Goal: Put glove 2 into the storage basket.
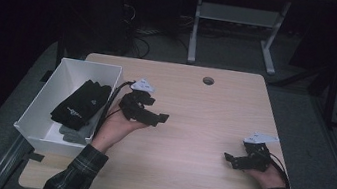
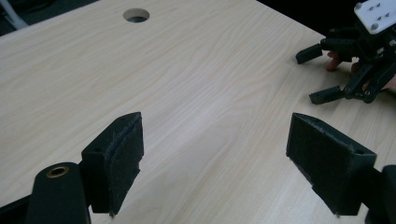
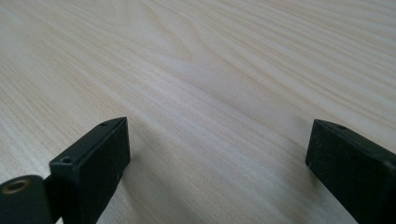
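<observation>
Black garments (image 1: 80, 102) lie in the white bin (image 1: 44, 90), apparently all stowed; left claw (image 1: 162, 119) just beside it and right claw (image 1: 228, 158) well apart gape empty over bare counter (image 1: 204, 115).

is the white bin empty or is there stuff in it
Not empty: the white bin holds a folded black cloth item, with a grey piece beneath it.

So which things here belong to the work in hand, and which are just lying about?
In the work:
left gripper, jaws open
right gripper, jaws open
white bin
black folded garment inside it
grey cloth under that

Lying about:
wooden table
its cable hole
second table's frame behind
</observation>
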Available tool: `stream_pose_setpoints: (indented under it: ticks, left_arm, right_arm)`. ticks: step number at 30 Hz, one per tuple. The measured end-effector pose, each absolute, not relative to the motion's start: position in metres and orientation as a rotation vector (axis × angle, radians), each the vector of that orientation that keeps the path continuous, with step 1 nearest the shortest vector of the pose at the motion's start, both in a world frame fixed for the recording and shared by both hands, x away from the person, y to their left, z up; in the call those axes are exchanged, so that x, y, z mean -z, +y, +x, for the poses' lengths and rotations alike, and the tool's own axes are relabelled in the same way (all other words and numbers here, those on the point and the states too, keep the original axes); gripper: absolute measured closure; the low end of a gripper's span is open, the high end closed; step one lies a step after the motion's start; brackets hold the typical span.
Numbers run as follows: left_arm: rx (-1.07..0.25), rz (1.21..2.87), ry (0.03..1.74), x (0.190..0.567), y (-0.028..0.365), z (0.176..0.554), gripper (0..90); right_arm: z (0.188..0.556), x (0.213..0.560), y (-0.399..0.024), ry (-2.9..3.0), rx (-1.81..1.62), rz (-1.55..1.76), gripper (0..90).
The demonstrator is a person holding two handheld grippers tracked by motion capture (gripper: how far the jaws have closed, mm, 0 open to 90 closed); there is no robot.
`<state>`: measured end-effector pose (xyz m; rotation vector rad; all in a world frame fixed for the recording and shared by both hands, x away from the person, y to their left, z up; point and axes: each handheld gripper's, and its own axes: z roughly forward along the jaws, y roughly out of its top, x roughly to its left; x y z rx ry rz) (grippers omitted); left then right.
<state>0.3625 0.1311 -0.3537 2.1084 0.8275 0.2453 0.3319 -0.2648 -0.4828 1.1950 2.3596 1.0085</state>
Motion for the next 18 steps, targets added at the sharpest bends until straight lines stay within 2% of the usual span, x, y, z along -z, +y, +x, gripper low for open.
stream_pose_setpoints:
  ticks: [18]
  left_arm:
    - [-0.232, 2.174, 0.806, 0.405, 0.12, 0.352, 17.3]
  right_arm:
    - [0.332, 0.483, -0.265, 2.36, -1.008, 1.194, 5.9]
